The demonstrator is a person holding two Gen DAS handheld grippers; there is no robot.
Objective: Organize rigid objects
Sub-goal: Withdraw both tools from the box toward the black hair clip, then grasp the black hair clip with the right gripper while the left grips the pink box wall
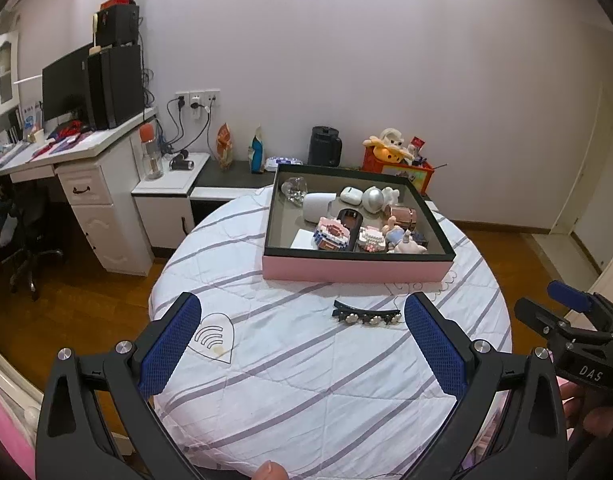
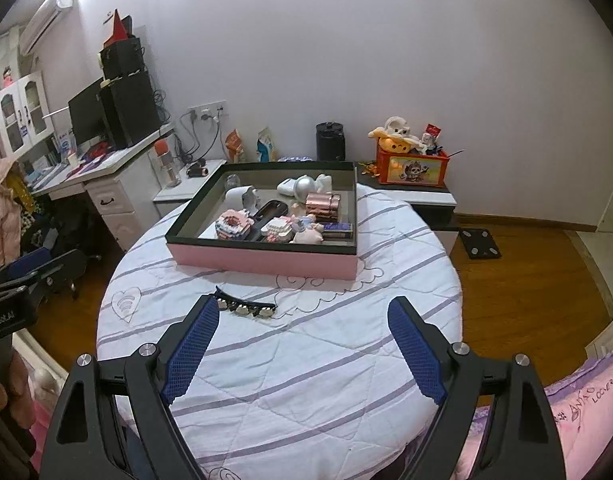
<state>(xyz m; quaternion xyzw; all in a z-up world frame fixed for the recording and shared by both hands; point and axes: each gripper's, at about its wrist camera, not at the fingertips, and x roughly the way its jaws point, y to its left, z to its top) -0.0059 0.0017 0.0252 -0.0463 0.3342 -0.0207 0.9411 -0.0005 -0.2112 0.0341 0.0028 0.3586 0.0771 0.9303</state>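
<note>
A black hair clip with pearl-like studs [image 1: 366, 316] lies alone on the white striped cloth of the round table [image 1: 306, 360], in front of a pink box with a dark rim [image 1: 358, 270]. The box holds several small objects: block models, a white case, a silver ball, figurines. My left gripper [image 1: 302, 312] is open and empty, just short of the clip. My right gripper [image 2: 302, 316] is open and empty; the clip [image 2: 246, 307] lies near its left fingertip, with the box [image 2: 262, 258] beyond. The right gripper also shows at the left wrist view's right edge [image 1: 562, 308].
A white desk with a monitor and black cases [image 1: 86, 92] stands at far left, with a low cabinet [image 1: 174, 188] beside it. A black jar [image 1: 324, 146] and a red box of plush toys [image 1: 398, 160] stand behind the table. Wooden floor surrounds it.
</note>
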